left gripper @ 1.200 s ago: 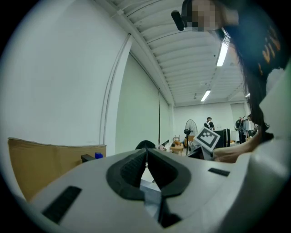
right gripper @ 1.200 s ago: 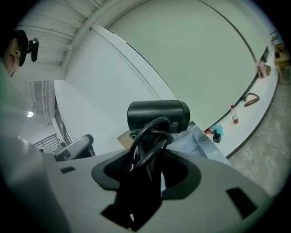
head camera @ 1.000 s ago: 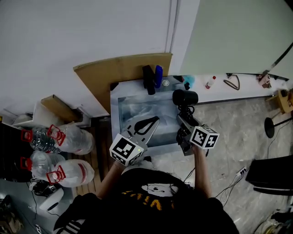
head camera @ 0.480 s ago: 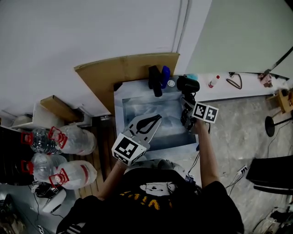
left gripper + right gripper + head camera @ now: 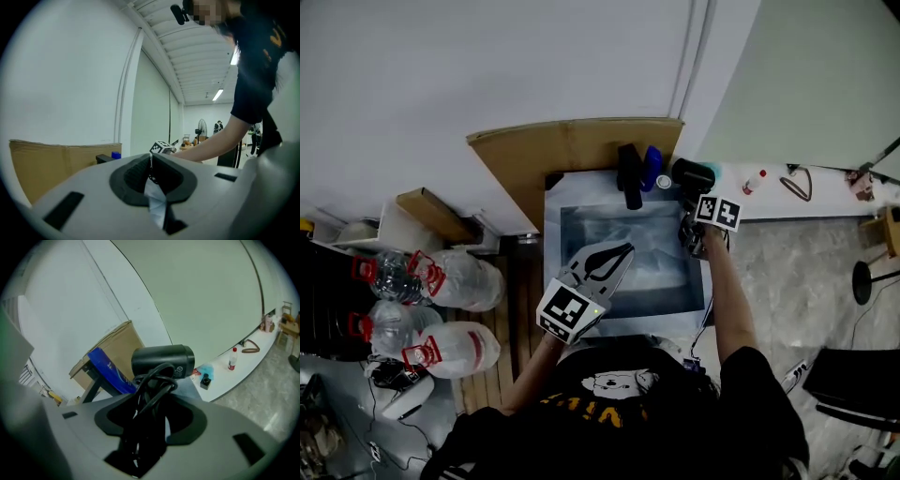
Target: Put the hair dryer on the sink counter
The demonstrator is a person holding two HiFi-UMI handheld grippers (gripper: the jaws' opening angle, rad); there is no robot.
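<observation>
The black hair dryer (image 5: 692, 175) hangs over the back right corner of the sink counter (image 5: 551, 202), with its cord wound round the handle. My right gripper (image 5: 690, 201) is shut on that handle and cord. In the right gripper view the hair dryer's barrel (image 5: 164, 361) lies crosswise just beyond the right gripper (image 5: 151, 397), and the cord fills the gap between the jaws. My left gripper (image 5: 623, 251) is shut and holds nothing; it hovers over the sink basin (image 5: 666, 272). Its tips meet in the left gripper view (image 5: 151, 158).
A cardboard sheet (image 5: 553, 155) leans on the wall behind the sink. A black object (image 5: 629, 173) and a blue bottle (image 5: 652, 167) stand at the counter's back edge. Big water bottles (image 5: 441, 281) lie on the floor to the left. A white ledge (image 5: 806, 202) at the right carries a small bottle (image 5: 757, 180).
My right gripper has carried the hair dryer from the sink's front right towards the back right corner of the counter, and lower. The left gripper has shifted only slightly over the basin.
</observation>
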